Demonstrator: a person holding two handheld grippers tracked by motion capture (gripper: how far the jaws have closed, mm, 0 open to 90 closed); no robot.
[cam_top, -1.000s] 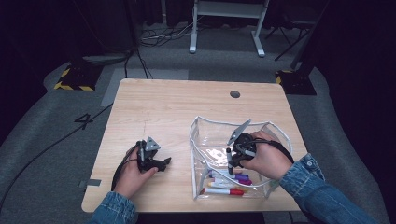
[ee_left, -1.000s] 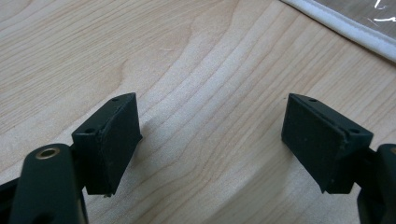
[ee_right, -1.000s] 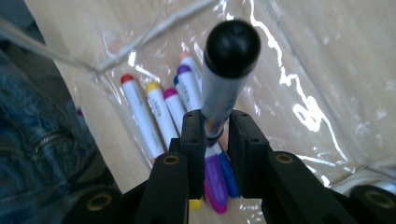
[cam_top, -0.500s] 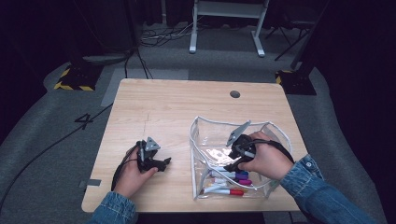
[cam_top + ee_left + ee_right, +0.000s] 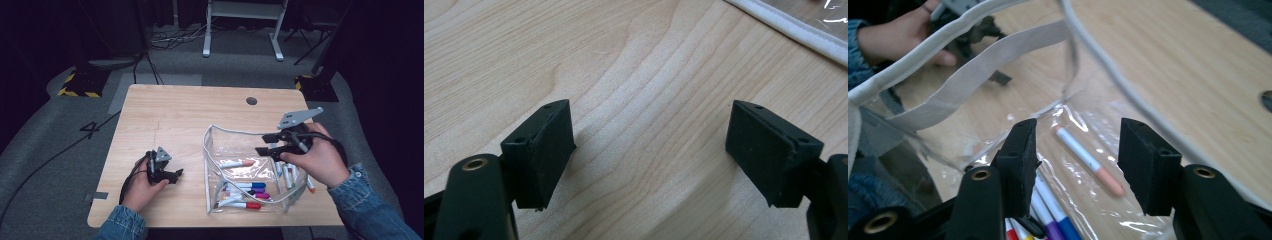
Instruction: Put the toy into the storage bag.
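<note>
The right claw (image 5: 263, 143) hovers above the open top of a clear plastic pouch (image 5: 220, 150) with a white trimmed rim, and its jaws, which have just been opening, stand apart with nothing between them. Below it, on the pouch floor, lies a marker with a peach cap (image 5: 1087, 159), apart from a cluster of other markers (image 5: 246, 194) with blue, purple and red caps gathered at the near end of the pouch. One more marker (image 5: 310, 186) lies against the pouch's right wall under the right hand; whether it sits inside or outside the plastic is hard to tell. The left claw (image 5: 176, 173) rests low on the desk (image 5: 175, 115) to the left of the pouch, jaws wide apart and empty, with only bare wood between them in the left gripper view. The work looks like loading markers into the pouch, with the peach-capped one probably just dropped in. The main risk from here is the soft pouch itself: its rim and the white strap (image 5: 978, 75) hang close around the right claw, so a jaw could catch the trim on the way out and drag or tip the pouch, spilling markers back onto the desk. With the left claw not holding the pouch, nothing steadies it. A marker outside the wall could also roll toward the desk edge if nudged.
</note>
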